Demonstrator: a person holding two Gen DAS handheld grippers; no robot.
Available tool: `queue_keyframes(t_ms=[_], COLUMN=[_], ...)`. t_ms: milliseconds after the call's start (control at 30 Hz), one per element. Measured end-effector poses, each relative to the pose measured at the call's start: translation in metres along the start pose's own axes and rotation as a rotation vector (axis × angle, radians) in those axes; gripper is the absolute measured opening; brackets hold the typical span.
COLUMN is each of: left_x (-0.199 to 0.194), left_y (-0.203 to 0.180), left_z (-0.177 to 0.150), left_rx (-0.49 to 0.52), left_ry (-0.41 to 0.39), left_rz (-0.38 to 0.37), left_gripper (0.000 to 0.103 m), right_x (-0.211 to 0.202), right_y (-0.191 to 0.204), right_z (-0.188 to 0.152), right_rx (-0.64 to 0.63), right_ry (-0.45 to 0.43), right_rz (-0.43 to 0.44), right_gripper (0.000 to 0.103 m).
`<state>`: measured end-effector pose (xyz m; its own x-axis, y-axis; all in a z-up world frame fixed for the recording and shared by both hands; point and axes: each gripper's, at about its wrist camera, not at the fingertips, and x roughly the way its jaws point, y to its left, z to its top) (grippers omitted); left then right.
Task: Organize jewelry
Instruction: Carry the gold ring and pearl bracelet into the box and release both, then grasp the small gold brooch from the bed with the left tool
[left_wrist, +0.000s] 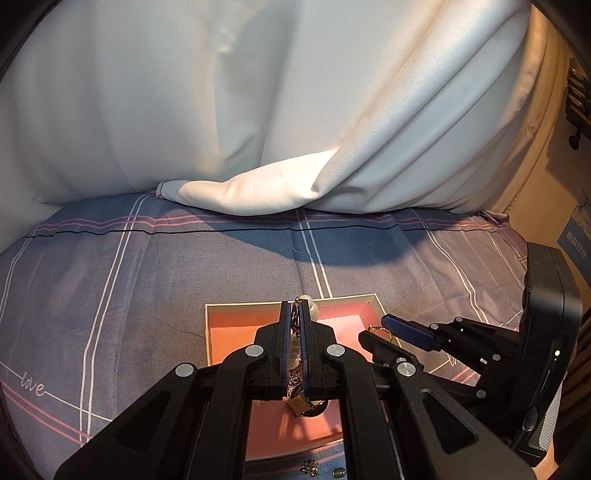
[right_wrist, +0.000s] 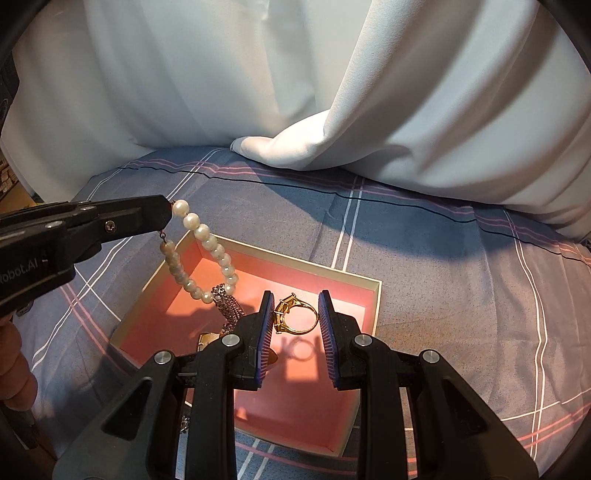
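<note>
Currently the left hand-held gripper is clamped on a pearl bracelet, which hangs in a loop over the near-left corner of the box; its sparkly tassel trails down toward the pink floor. The right hand-held gripper holds a gold ring between its pads, with the band spanning the gap, above the middle of the box. The box sits on a bed sheet, not a rigid surface. Risk one: the bracelet is pinched only at one end near the clasp, so a slack release above the wall could drape pearls over the rim or outside. Risk two: the ring is gripped across a thin round band; a slight tilt could let it twist free and roll. Risk three: the two grippers work close together over one small box, so contact between them, or the tassel snagging on the right fingers, appears possible. Small loose pieces lie on the sheet near the box and could be displaced.
</note>
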<state>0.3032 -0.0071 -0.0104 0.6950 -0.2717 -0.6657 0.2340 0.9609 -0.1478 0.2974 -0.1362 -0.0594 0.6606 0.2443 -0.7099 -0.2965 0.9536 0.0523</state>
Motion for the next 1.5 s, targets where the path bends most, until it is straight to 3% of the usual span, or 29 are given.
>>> queue_keyframes(t_ms=[867, 933, 967, 1000, 1033, 1067, 1133, 1300, 1500], left_x=[0.02, 0.021, 0.02, 0.018, 0.013, 0.006, -0.013, -0.047, -0.057], left_y=[0.004, 0.005, 0.007, 0.009, 0.011, 0.013, 0.014, 0.008, -0.009], left_z=[-0.014, -0.014, -0.014, -0.014, -0.013, -0.013, -0.014, -0.031, -0.078], left_rx=[0.003, -0.003, -0.017, -0.032, -0.047, -0.062, -0.061, -0.027, 0.029], left_ry=[0.067, 0.078, 0.084, 0.091, 0.092, 0.071, 0.015, -0.023, 0.023], left_rz=[0.03, 0.034, 0.039, 0.043, 0.058, 0.081, 0.093, 0.077, 0.022], left_gripper=[0.005, 0.005, 0.009, 0.032, 0.05, 0.076, 0.078, 0.082, 0.082], right_x=[0.017, 0.017, 0.016, 0.012, 0.005, -0.002, -0.016, -0.046, -0.066], right_y=[0.002, 0.003, 0.003, 0.003, 0.004, 0.004, 0.001, -0.009, -0.014], right_z=[-0.005, -0.006, -0.008, -0.009, -0.011, -0.014, -0.019, -0.04, -0.077], right_rx=[-0.007, -0.009, -0.01, -0.016, -0.024, -0.024, -0.013, 0.034, 0.073], right_ry=[0.069, 0.094, 0.099, 0.084, 0.058, 0.044, 0.016, -0.03, -0.034], right_rz=[-0.023, -0.032, -0.056, -0.086, -0.105, -0.116, -0.118, -0.122, -0.105], right_gripper=[0.025, 0.03, 0.055, 0.085, 0.089, 0.089, 0.089, 0.089, 0.089])
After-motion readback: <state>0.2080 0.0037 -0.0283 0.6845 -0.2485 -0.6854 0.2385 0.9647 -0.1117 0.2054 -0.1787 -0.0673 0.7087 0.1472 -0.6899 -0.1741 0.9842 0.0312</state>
